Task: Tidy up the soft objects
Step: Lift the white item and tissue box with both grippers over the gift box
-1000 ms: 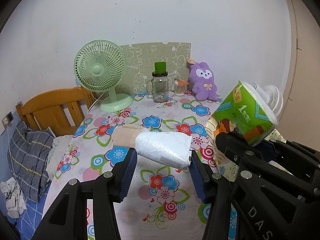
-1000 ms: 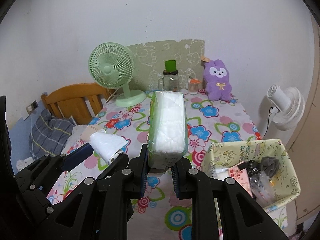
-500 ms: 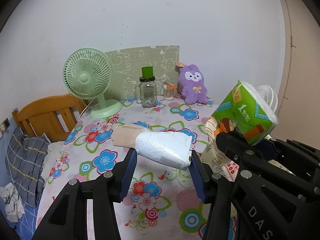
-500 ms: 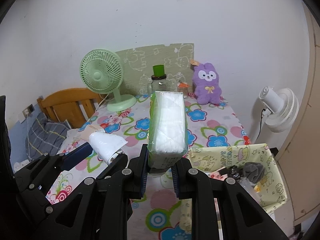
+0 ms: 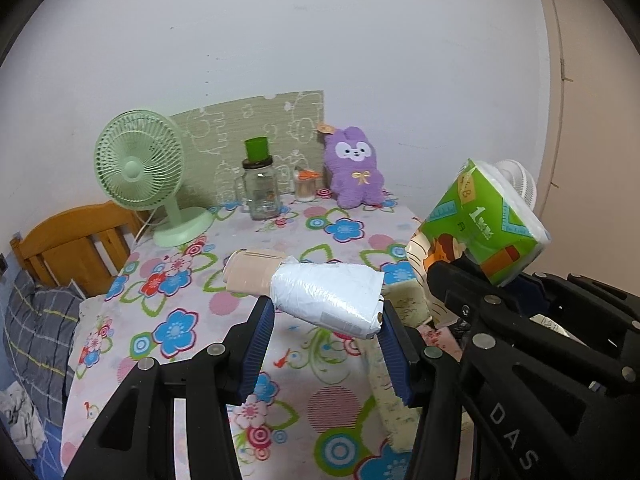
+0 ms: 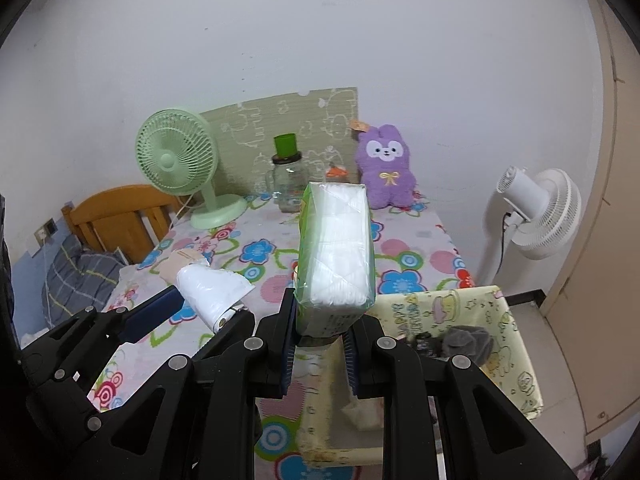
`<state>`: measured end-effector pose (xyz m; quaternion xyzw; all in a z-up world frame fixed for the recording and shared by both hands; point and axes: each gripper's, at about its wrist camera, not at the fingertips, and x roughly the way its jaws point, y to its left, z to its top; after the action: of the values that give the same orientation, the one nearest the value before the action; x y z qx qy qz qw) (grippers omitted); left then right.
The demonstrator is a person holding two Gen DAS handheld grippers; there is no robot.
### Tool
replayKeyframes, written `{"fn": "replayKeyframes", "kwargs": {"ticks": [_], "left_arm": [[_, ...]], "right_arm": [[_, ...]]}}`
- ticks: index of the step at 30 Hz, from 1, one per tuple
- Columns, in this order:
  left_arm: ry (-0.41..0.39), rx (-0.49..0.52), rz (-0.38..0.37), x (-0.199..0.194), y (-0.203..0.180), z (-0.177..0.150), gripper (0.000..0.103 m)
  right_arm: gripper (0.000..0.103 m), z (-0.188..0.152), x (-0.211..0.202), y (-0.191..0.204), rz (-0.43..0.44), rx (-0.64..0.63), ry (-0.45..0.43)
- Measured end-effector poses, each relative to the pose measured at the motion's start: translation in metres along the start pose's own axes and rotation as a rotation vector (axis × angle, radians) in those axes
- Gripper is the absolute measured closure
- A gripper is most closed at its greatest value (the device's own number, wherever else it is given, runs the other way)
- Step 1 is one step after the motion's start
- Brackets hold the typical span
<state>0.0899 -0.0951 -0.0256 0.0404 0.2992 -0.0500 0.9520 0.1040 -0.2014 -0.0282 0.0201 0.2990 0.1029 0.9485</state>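
Black grippers (image 5: pixel 326 336) (image 6: pixel 318 344) angled down, both apparently gripping

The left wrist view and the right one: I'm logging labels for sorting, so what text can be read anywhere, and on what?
"DAS" on the right gripper's black body, cut off at the picture's edge.
"1" on the green tissue pack; its other print is too small to read.
"HAPPY" on the yellow fabric bin, roughly; the rest is blurred.
The print on the white wrapped roll is unreadable.

Green desk fan (image 5: pixel 140 168) far ahead-left of the jaws, glass mug jar (image 5: pixel 260 196) with green cup on top straight ahead. White standing fan (image 6: pixel 540 212) off right, wooden headboard (image 5: pixel 68 244) left.
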Motion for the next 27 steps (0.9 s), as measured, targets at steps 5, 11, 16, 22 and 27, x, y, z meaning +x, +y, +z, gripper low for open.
{"fn": "replayKeyframes", "kwargs": {"ticks": [5,11,16,22,27], "left_arm": [[0.001,0.016,-0.033,0.004,-0.016,-0.001,0.049],[0.005,0.039,-0.064,0.009,-0.034,-0.001,0.049],[0.016,0.059,-0.095,0.015,-0.049,-0.002,0.049],[0.038,0.088,-0.134,0.026,-0.068,-0.004,0.049],[0.062,0.118,-0.164,0.037,-0.083,-0.007,0.049]], "right_arm": [[0.079,-0.002,0.0,-0.017,-0.029,0.01,0.001],[0.079,-0.005,0.0,-0.035,-0.058,0.023,0.004],[0.079,-0.009,0.001,-0.049,-0.082,0.036,0.012],[0.079,-0.015,0.005,-0.07,-0.119,0.06,0.03],[0.079,-0.022,0.011,-0.087,-0.143,0.082,0.055]]}}
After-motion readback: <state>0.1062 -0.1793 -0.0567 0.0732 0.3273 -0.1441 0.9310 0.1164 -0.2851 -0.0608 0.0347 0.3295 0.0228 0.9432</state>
